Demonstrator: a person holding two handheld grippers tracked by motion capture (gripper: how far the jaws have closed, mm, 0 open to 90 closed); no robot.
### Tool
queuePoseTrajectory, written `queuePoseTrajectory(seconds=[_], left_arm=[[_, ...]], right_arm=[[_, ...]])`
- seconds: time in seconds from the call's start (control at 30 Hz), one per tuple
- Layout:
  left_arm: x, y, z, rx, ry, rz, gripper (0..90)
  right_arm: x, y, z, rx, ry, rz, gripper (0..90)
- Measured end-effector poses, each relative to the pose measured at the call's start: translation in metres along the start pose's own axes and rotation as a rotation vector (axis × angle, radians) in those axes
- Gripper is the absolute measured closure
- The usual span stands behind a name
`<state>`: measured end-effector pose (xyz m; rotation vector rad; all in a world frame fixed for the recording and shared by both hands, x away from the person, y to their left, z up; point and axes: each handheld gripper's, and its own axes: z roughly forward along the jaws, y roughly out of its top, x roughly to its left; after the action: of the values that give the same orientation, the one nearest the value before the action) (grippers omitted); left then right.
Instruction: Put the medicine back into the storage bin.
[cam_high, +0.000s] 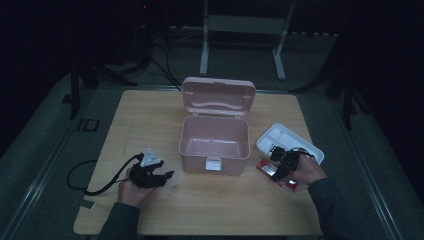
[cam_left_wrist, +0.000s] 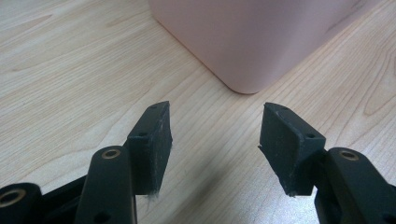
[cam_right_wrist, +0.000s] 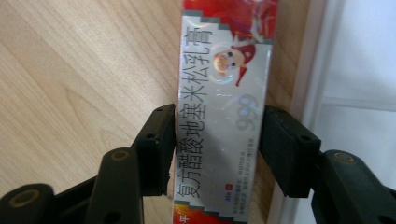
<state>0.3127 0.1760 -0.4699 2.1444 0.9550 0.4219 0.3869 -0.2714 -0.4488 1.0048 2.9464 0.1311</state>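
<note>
A red and silver carton (cam_right_wrist: 224, 79) printed with Chinese characters lies flat on the wooden table beside a white tray (cam_right_wrist: 355, 70). My right gripper (cam_right_wrist: 217, 144) straddles it, and both pads sit flush against its long sides. From above, that gripper (cam_high: 280, 167) covers the carton (cam_high: 289, 186) at the table's right, just in front of the tray (cam_high: 295, 142). My left gripper (cam_high: 167, 176) rests low at the front left, open with nothing in it. In its own view the left gripper (cam_left_wrist: 215, 140) points at a front corner of the pink case (cam_left_wrist: 247, 37).
The pink case (cam_high: 215, 145) stands in the middle of the table (cam_high: 150, 120), its lid (cam_high: 218, 97) tipped back and its inside bare. Cables trail off the table's left edge. Metal stand legs rise beyond the far edge.
</note>
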Motion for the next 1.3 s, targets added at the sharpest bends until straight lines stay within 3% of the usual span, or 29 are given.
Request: queuePoseTrajectory(seconds=[0.53,0.87,1.07,1.3], left_arm=[[0.000,0.000,0.001,0.002,-0.001,0.002,43.2],[0.000,0.000,0.000,0.001,0.000,0.002,43.2],[0.000,0.000,0.000,0.001,0.000,0.002,43.2],[0.000,0.000,0.001,0.001,0.000,0.002,43.2]], right_arm=[[0.001,0.005,0.003,0.068,0.026,-0.050,50.1],[0.005,0.008,0.001,0.104,0.025,-0.117,51.2],[0.009,0.008,-0.011,0.093,0.026,-0.144,51.2],[0.008,0.008,-0.042,0.044,0.022,-0.164,51.2]])
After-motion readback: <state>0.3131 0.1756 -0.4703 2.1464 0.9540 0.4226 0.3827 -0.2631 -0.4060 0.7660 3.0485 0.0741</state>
